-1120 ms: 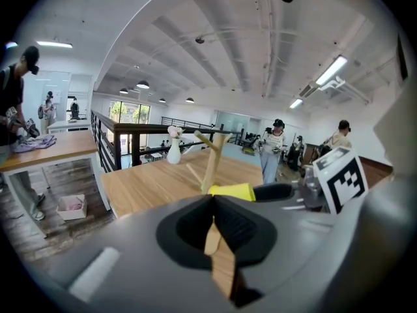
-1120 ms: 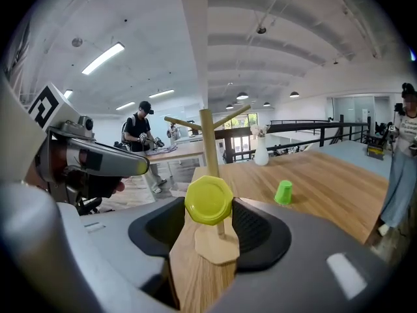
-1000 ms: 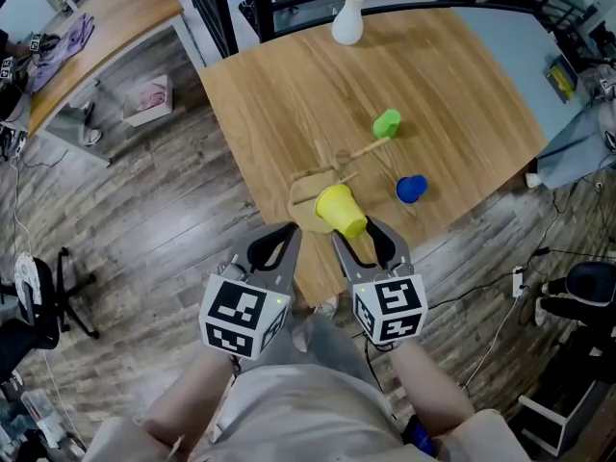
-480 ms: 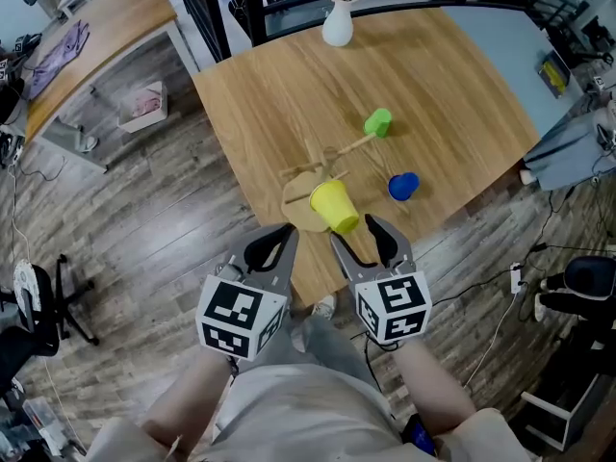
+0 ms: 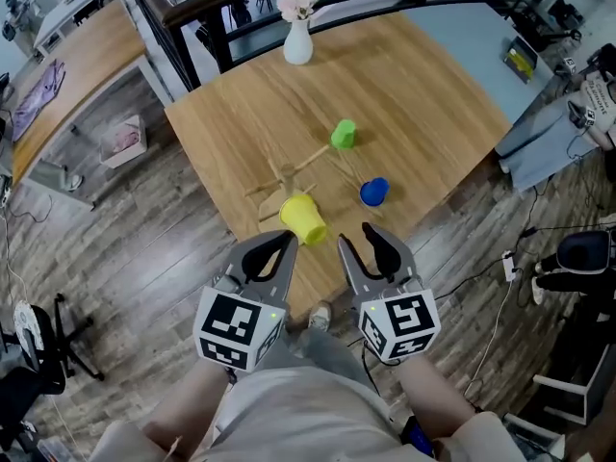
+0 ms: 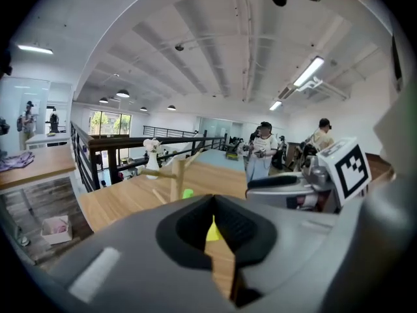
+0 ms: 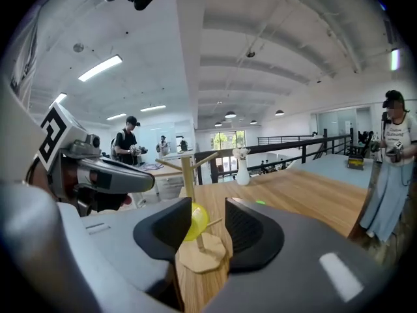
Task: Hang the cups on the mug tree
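The wooden mug tree (image 5: 286, 177) stands near the table's front edge, and a yellow cup (image 5: 303, 218) hangs on its low peg. Beyond it are a green cup (image 5: 343, 134) at the end of a wooden arm and a blue cup (image 5: 374, 192); whether they hang or lie I cannot tell. My right gripper (image 5: 356, 237) is open and short of the yellow cup (image 7: 194, 219). Its jaws have just been closing, with nothing between them. My left gripper (image 5: 286, 244) is shut and empty, to the left of the cup. A sliver of the yellow cup (image 6: 213, 230) shows past its pads.
A white vase (image 5: 297, 41) with flowers stands at the far edge of the wooden table (image 5: 423, 94). A black railing (image 5: 192, 8) runs behind it. Both grippers hover over the wood floor (image 5: 125, 229) just off the near table edge. People stand in the background.
Both grippers have drawn back from the tree and risen. The yellow cup, right at the right gripper's fingertips before, now stays on the peg apart from them.
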